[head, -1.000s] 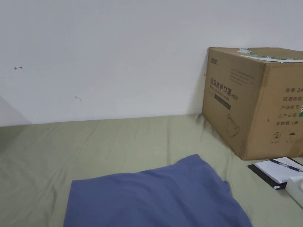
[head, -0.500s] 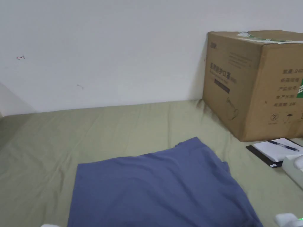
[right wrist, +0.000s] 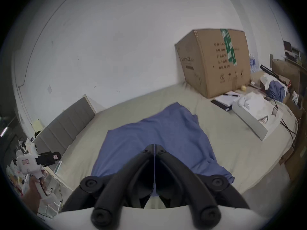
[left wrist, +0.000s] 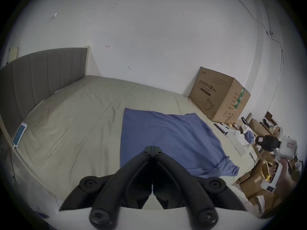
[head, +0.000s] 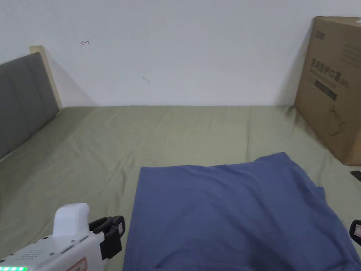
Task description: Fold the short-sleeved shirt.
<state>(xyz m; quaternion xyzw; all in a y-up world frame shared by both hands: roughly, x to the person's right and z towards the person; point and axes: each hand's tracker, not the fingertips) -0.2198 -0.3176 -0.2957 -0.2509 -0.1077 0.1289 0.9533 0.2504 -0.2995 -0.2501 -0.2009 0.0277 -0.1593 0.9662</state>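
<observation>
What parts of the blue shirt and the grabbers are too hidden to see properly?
- Blue shirt, head view: its near edge is cut off by the picture's bottom.
- Shirt's near middle, left gripper view: hidden behind the left gripper.
- Right gripper, head view: cut off by the right edge.
- Sleeves: not discernible; the shirt lies already folded over.
- Phone screen: too small.

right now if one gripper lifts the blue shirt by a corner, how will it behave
The blue shirt will probably go floppy: it lies flat with soft ripples on the green bed sheet, so the rest should sag and drag. It looks thin, likely light. Its near hem is already bunched at the bed edge, so a one-corner lift may crumple it more.
</observation>
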